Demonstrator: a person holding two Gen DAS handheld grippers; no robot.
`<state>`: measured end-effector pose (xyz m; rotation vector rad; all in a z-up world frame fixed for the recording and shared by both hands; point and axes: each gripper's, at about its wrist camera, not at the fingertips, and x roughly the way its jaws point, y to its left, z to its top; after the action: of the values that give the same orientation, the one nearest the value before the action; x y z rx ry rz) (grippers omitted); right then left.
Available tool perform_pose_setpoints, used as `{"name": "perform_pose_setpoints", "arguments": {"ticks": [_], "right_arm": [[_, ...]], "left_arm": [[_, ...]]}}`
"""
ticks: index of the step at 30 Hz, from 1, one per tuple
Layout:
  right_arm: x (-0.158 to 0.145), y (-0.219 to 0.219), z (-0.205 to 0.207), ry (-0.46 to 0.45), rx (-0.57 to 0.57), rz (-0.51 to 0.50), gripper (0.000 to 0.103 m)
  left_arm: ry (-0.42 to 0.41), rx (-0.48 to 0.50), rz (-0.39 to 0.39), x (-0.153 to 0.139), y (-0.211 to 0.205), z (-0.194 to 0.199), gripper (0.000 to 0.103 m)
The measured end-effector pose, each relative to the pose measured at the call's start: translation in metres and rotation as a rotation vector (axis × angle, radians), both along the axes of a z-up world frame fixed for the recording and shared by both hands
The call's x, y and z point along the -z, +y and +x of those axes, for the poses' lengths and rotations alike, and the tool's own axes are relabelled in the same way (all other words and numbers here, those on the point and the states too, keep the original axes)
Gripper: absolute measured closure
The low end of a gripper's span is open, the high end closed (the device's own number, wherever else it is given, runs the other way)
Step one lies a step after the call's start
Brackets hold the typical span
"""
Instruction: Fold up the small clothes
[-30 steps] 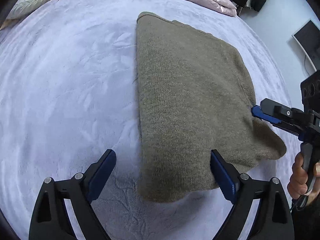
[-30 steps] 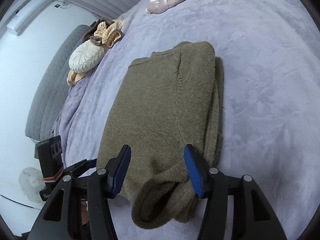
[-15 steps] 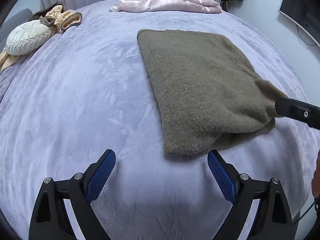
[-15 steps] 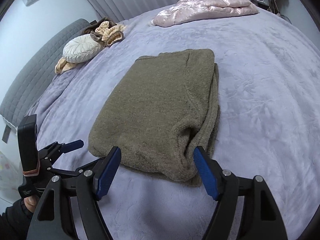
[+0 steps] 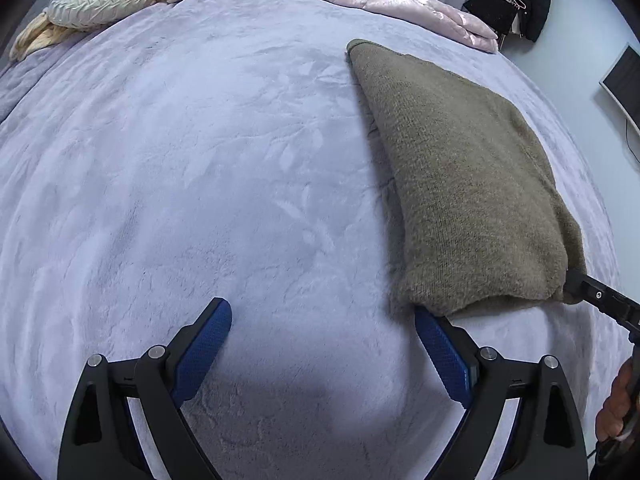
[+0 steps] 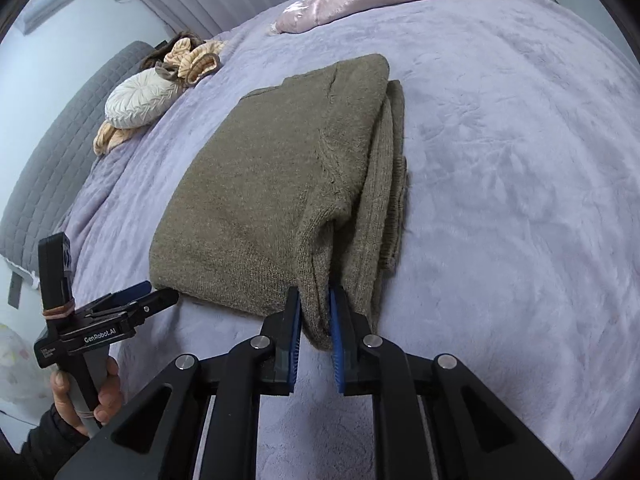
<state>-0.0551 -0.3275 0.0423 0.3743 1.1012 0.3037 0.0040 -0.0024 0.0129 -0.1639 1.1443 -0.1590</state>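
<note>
Folded olive-brown knit sweater (image 6: pixel 280 184) on lavender plush bedspread (image 5: pixel 180 160). Right gripper (image 6: pixel 314 320) clamped on sweater's near right corner; left gripper (image 5: pixel 324 332) spread apart, empty, near left of sweater.

Two low wrist views, shared sweater (image 5: pixel 468 184) (image 6: pixel 280 184)

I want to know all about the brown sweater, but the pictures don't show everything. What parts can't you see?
- Left wrist view: the sweater hides its own far right edge and the right gripper's jaws.
- Right wrist view: the inner folded layers are covered by the top layer; the pinched corner sits between the shut jaws.
- Both views: the underside lies against the bed cover.
- Left gripper: open, holding nothing.
</note>
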Motion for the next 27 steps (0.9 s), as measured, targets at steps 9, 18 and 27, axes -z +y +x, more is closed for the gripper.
{"name": "perform_pose_setpoints", "arguments": {"ticks": [9,18,27], "right_arm": [[-0.046,0.013,0.007,-0.165,-0.078,0.134,0.03],[0.019,-0.023,0.039,0.011,0.055,0.259,0.056],[-0.028,-0.042,0.009,-0.124,0.116,0.081,0.013]], "left_arm": [[-0.105,0.054,-0.065,-0.058,-0.016,0.014,0.009],[0.029,0.068,0.022,-0.01,-0.041,0.045,0.0],[-0.028,0.14,0.044,-0.046,-0.055,0.034,0.0]]}}
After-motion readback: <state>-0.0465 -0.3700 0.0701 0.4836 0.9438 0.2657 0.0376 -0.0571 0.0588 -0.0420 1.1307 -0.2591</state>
